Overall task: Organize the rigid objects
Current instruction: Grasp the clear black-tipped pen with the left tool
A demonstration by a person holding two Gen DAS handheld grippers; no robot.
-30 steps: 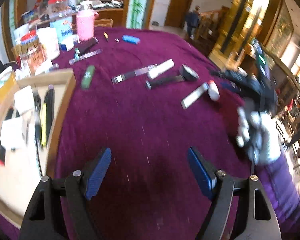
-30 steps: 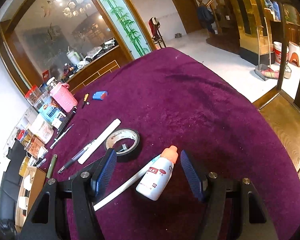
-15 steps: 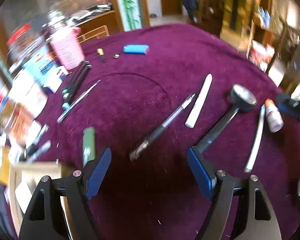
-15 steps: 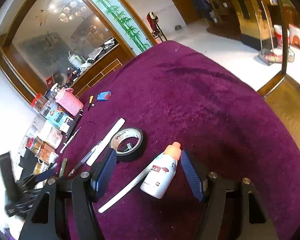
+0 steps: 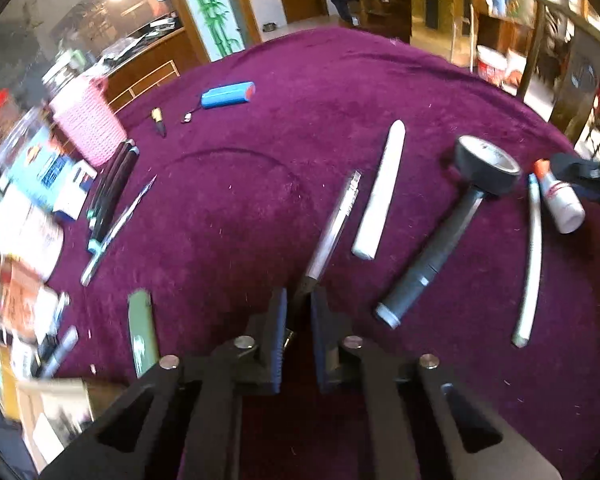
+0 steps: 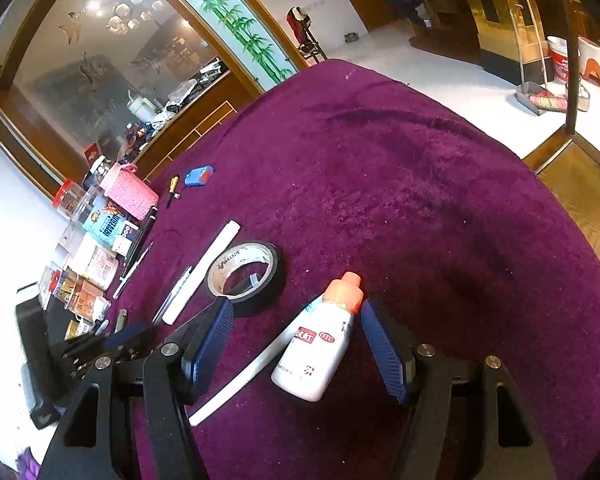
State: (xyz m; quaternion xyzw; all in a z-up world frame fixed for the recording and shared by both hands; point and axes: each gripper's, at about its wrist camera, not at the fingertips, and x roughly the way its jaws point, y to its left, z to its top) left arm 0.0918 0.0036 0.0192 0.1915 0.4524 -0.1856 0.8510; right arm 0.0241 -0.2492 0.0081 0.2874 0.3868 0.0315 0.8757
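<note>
My left gripper (image 5: pixel 299 296) is shut on the dark grip end of a clear pen (image 5: pixel 332 224), which lies on the purple cloth (image 5: pixel 260 208) and points away from me. My right gripper (image 6: pixel 296 308) stands open around a white bottle with an orange cap (image 6: pixel 320 344); its pads do not touch the bottle. A thin white rod (image 6: pixel 240 380) lies under the bottle's left side. A white stick (image 5: pixel 380 192), a black tape roll (image 5: pixel 486 166) and a dark cylindrical tool (image 5: pixel 432 264) lie between the two grippers.
A green flat item (image 5: pixel 142 332) lies left of the left gripper, near a wooden tray (image 5: pixel 52 396). A pink basket (image 5: pixel 88 124), jars and boxes crowd the table's left edge. A blue box (image 5: pixel 228 95) sits at the far side. A person stands in the far doorway.
My left gripper swung away from the tray to the pen, and its jaws went from wide open to shut on the pen's dark end. The right gripper has stayed around the bottle.
</note>
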